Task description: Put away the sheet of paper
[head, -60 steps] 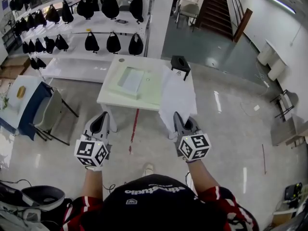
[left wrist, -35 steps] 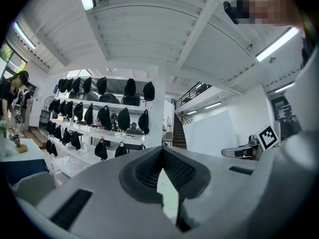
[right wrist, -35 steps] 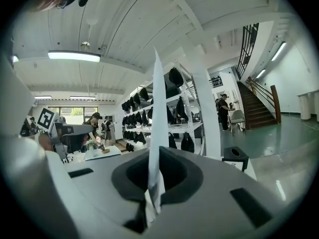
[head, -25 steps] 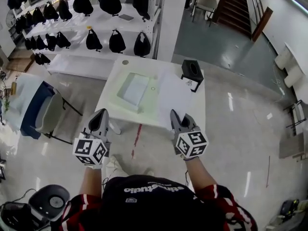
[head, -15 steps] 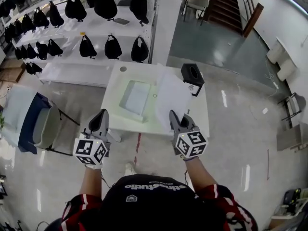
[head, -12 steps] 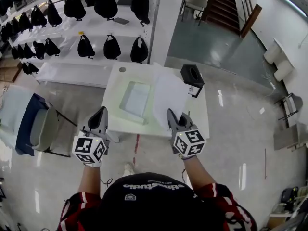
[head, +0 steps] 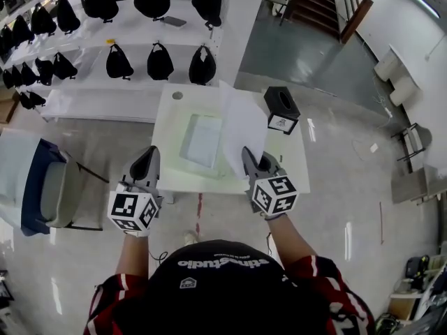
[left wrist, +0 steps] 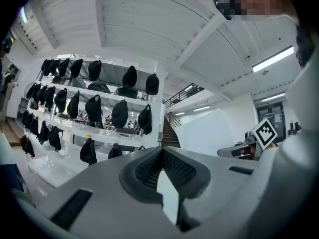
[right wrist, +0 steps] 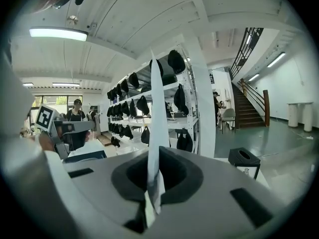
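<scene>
The sheet of paper [head: 239, 124] sits just right of the middle of the head view, its lower corner pinched in the right claw [head: 250, 160], whose jaws are pressed together on it. From there the sheet reaches up the frame over the counter [head: 166, 121]. In the right gripper view it rises edge-on as a thin white strip from between the dark pads. The left claw [head: 147, 165], at lower left of centre, has its tips closed on each other with nothing between them; it is held over the floor just off the counter's near left edge. On the counter a pale green mat [head: 183, 173] carries a shallow pale tray [head: 201, 139], partly covered on its right side by the sheet. A black box [head: 281, 108] with an opening in its top stands to the right of the sheet. Across the upper left run white shelves [head: 133, 30] hung with black bags [head: 160, 63], and a chair [head: 61, 194] stands at the left edge.
</scene>
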Action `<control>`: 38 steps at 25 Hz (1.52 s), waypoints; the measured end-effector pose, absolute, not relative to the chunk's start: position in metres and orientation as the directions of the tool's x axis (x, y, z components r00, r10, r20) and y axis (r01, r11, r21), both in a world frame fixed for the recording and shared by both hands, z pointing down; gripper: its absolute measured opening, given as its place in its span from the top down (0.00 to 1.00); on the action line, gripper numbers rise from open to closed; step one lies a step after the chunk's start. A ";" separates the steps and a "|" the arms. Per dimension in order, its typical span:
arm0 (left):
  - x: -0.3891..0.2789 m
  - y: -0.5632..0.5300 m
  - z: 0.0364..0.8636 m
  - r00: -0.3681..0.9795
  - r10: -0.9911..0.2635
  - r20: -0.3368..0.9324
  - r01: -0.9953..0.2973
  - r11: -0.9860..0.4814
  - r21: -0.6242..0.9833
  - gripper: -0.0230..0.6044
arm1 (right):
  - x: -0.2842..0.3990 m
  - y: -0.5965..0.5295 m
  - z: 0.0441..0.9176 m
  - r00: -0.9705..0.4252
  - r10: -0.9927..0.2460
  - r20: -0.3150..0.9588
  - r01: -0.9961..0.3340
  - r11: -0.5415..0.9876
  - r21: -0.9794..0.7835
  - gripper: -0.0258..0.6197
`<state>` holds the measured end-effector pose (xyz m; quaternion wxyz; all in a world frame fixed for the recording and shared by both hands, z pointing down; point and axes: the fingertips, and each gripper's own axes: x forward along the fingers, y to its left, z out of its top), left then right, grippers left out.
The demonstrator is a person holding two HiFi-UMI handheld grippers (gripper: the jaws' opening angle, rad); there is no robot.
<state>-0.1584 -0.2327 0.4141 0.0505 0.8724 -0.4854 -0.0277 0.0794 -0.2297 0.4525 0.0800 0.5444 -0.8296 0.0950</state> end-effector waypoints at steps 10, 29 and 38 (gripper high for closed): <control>-0.160 -0.239 0.421 0.580 -0.815 -0.008 -0.806 -0.574 0.145 0.96 | 0.068 -0.241 0.468 -0.377 -0.884 0.278 -0.926 0.370 -0.079 0.96; -0.136 -0.267 0.424 0.558 -0.829 0.035 -0.825 -0.550 0.129 0.96 | 0.056 -0.299 0.530 -0.511 -0.796 0.324 -0.858 0.448 -0.253 0.96; -0.136 -0.273 0.432 0.540 -0.839 0.067 -0.838 -0.529 0.134 0.96 | 0.050 -0.316 0.579 -0.539 -0.748 0.387 -0.839 0.437 -0.324 0.96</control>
